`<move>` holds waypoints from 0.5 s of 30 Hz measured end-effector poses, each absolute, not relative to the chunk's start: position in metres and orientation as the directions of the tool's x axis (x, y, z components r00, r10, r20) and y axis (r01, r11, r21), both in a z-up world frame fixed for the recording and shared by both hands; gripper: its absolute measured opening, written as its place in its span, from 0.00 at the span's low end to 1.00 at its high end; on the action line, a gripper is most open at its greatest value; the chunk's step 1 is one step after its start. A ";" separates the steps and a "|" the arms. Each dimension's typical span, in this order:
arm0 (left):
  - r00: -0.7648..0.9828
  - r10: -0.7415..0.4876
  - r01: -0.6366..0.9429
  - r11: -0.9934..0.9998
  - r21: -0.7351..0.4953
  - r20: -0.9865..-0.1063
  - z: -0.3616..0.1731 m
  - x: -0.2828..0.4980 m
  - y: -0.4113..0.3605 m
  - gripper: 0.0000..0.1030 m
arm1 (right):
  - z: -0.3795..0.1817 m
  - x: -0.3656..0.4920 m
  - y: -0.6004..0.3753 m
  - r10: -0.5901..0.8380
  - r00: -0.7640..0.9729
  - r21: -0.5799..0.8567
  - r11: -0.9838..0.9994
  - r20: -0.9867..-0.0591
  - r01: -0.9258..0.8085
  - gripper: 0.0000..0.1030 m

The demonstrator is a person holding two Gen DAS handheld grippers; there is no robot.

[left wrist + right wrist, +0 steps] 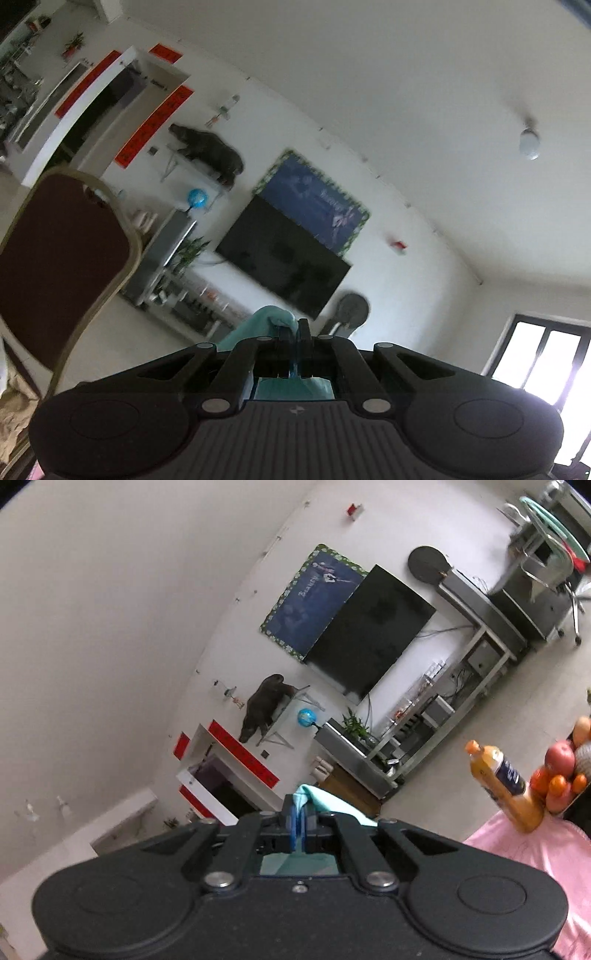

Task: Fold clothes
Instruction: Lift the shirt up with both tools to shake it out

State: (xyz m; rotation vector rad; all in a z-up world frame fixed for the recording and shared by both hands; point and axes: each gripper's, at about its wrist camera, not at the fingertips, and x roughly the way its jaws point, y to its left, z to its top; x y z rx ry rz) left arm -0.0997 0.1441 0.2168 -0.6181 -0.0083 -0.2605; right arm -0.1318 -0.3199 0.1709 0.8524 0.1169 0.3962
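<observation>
My left gripper (294, 334) is shut on a fold of teal cloth (264, 321), which sticks up past the fingertips and also shows under the fingers. My right gripper (300, 812) is shut on the same kind of teal cloth (334, 805), which trails to the right of its fingers. Both grippers are raised and tilted, pointing at the far wall and ceiling. The rest of the garment is hidden below the grippers.
A dark red chair back (59, 258) stands close at left. A pink-covered table (532, 853) at right holds an orange juice bottle (502, 782) and a bowl of fruit (565, 771). A TV (284, 258) and shelving line the far wall.
</observation>
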 end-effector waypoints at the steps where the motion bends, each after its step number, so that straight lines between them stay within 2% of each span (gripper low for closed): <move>1: 0.972 -0.230 0.220 0.788 -0.575 0.056 0.213 -0.090 0.145 0.00 | 0.171 -0.126 -0.318 0.387 0.921 0.751 0.593 0.049 -0.289 0.02; 4: 0.976 -0.195 0.106 0.809 -0.579 -0.093 0.193 -0.040 0.148 0.00 | 0.165 -0.089 -0.312 0.395 0.919 0.761 0.597 -0.002 -0.255 0.02; 8: 0.913 -0.163 -0.093 0.809 -0.580 -0.374 0.145 0.070 0.158 0.00 | 0.140 -0.005 -0.286 0.360 0.909 0.728 0.678 -0.209 -0.101 0.02; 10: 0.875 -0.132 -0.177 0.809 -0.561 -0.465 0.131 0.113 0.157 0.00 | 0.123 0.047 -0.274 0.333 0.885 0.685 0.728 -0.325 -0.022 0.02; 12: 0.880 -0.111 -0.184 0.816 -0.547 -0.461 0.135 0.127 0.155 0.00 | 0.115 0.086 -0.269 0.305 0.872 0.661 0.749 -0.383 0.028 0.02; 14: 0.928 -0.119 -0.097 0.837 -0.538 -0.352 0.159 0.106 0.147 0.00 | 0.127 0.097 -0.267 0.290 0.891 0.653 0.757 -0.350 0.010 0.02; 15: 0.948 -0.121 -0.055 0.848 -0.527 -0.293 0.173 0.093 0.144 0.00 | 0.140 0.091 -0.267 0.290 0.908 0.642 0.766 -0.303 -0.031 0.02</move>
